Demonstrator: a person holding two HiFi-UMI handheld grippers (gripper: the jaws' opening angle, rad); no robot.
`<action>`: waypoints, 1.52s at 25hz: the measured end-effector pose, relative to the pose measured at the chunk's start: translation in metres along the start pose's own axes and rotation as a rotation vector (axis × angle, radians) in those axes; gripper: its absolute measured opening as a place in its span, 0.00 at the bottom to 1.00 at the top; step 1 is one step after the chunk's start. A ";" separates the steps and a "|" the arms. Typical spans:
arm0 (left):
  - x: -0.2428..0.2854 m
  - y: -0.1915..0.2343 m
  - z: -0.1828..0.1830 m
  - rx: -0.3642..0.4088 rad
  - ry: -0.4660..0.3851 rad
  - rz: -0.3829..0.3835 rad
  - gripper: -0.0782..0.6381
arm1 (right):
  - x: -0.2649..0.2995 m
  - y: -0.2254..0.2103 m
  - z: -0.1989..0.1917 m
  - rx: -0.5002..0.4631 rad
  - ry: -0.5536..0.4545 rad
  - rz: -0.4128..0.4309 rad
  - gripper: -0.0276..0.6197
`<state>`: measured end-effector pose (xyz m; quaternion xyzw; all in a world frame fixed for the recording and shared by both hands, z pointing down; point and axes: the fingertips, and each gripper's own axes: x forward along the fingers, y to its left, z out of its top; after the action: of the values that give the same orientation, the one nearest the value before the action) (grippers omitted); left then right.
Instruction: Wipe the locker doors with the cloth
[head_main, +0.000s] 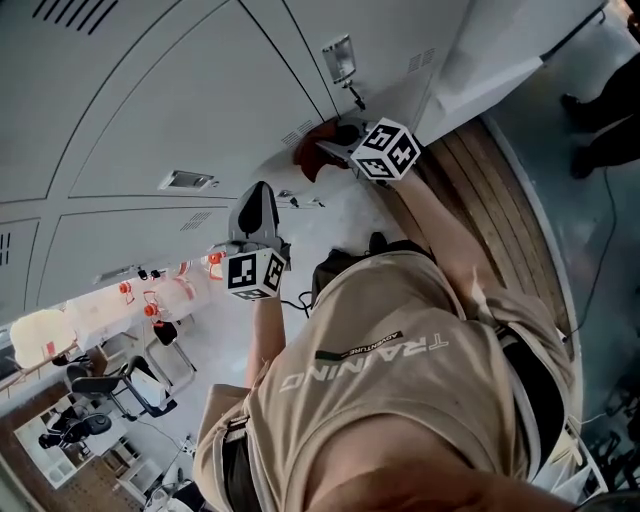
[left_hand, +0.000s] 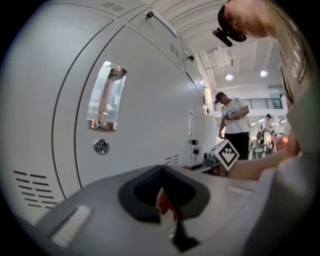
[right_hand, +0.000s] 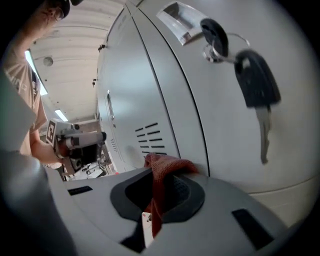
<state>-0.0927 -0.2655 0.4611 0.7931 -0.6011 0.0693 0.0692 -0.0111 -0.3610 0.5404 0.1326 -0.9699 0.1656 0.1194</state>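
1. The right tool (head_main: 338, 150) is clamped on a red cloth (right_hand: 167, 164). The fabric bunches up out of the slot between its jaws and presses against a grey locker door (head_main: 250, 90).
2. The cloth meets the door just beside a set of vent slots (right_hand: 149, 136), close to the seam with the neighbouring door.
3. Above the cloth on that neighbouring door, a black-headed key (right_hand: 256, 82) hangs from a lock (right_hand: 215, 34). The lock sits just under a shiny recessed handle (right_hand: 180, 20).
4. The left tool (head_main: 255, 205) has its jaws drawn narrow, nearly together, and I can make out nothing gripped between them. It is held off the lockers, well apart from the right tool.
5. It faces another door that has a mirror-like handle recess (left_hand: 106, 97) with a round lock barrel (left_hand: 101, 146) just below it.
6. Each tool carries a marker cube printed with black-and-white square patterns, one on the left tool (head_main: 255, 272) and one on the right (head_main: 388, 150).
7. The person's tan shirt (head_main: 400, 400) reads "TRAINING" in white, seen upside down from the head view. A smaller line of print beside it is too small for me to read surely.
8. A slatted wooden bench (head_main: 500, 190) runs along the foot of the lockers.
9. Further down the row, another person (left_hand: 235, 120) in a white shirt stands by the lockers.
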 end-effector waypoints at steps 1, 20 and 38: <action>-0.001 0.000 -0.001 -0.001 0.001 0.002 0.12 | 0.002 -0.004 -0.009 -0.002 0.022 -0.018 0.09; -0.026 0.009 0.002 0.015 -0.015 0.023 0.12 | -0.010 0.014 -0.042 -0.056 0.056 -0.159 0.09; -0.077 0.063 0.029 -0.009 -0.109 0.107 0.12 | -0.019 0.138 0.076 -0.189 -0.296 -0.182 0.09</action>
<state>-0.1732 -0.2156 0.4198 0.7620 -0.6459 0.0271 0.0363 -0.0487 -0.2585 0.4253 0.2309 -0.9721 0.0409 0.0016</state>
